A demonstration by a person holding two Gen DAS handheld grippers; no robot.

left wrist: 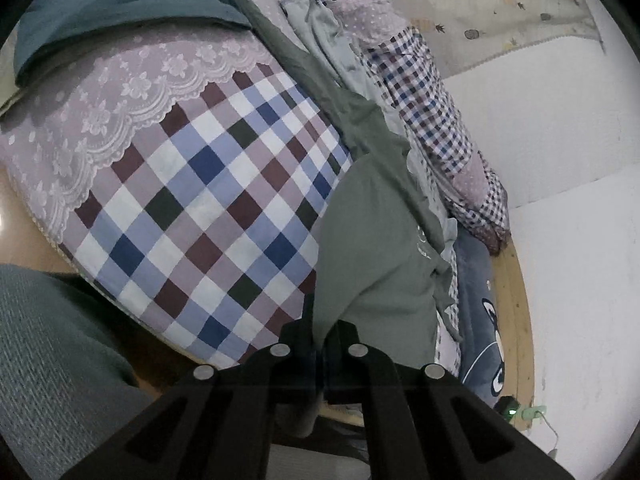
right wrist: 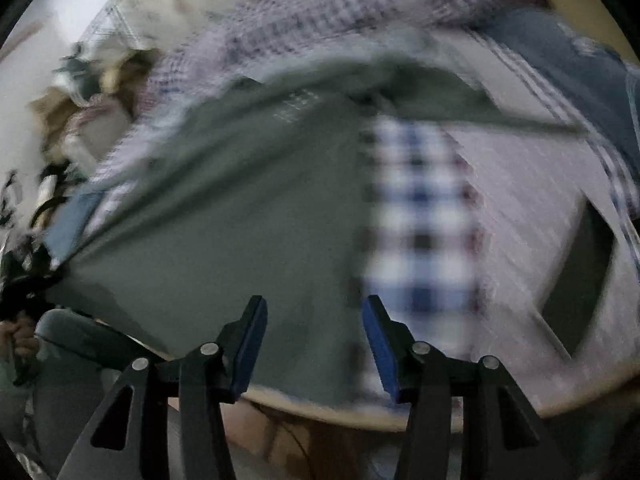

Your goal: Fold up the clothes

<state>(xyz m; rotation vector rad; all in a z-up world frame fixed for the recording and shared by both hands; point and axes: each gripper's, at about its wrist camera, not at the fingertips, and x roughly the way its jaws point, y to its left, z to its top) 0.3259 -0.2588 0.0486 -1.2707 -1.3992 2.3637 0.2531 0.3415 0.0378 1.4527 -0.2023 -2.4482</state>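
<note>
The left gripper [left wrist: 318,340] was closed on a corner of the grey-green garment [left wrist: 372,248], w/ the cloth pinched between its black fingers and rising away from the tips. From that pinch the garment ran up and across the bed in a long band, lying over the checked bedspread [left wrist: 208,200] (big squares in blue, maroon, white and dark green). A pale printed mark showed near the garment's right edge, too small to read. A lace-trimmed lilac cloth [left wrist: 108,112] covered the far left part of the bedspread, and a teal pillow [left wrist: 120,4] sat beyond it. A small-check gingham quilt [left wrist: 440,128] was bunched along the white wall [left wrist: 560,160], just beside the garment. A blue cartoon-print cushion [left wrist: 480,304] lay below it, near the wooden bed edge [left wrist: 516,320].

The right wrist view was heavily motion-blurred. The right gripper [right wrist: 314,340] stood wide open, blue pads [right wrist: 248,344] well apart, nothing between them. It hung just above the near edge of the garment [right wrist: 224,220], which spread over the left and middle of the bed; checked bedspread [right wrist: 420,216] showed to its right. Whether the fingertips touched the cloth, can't tell. At far left a person's hand [right wrist: 18,338] gripped a dark handle.
</note>
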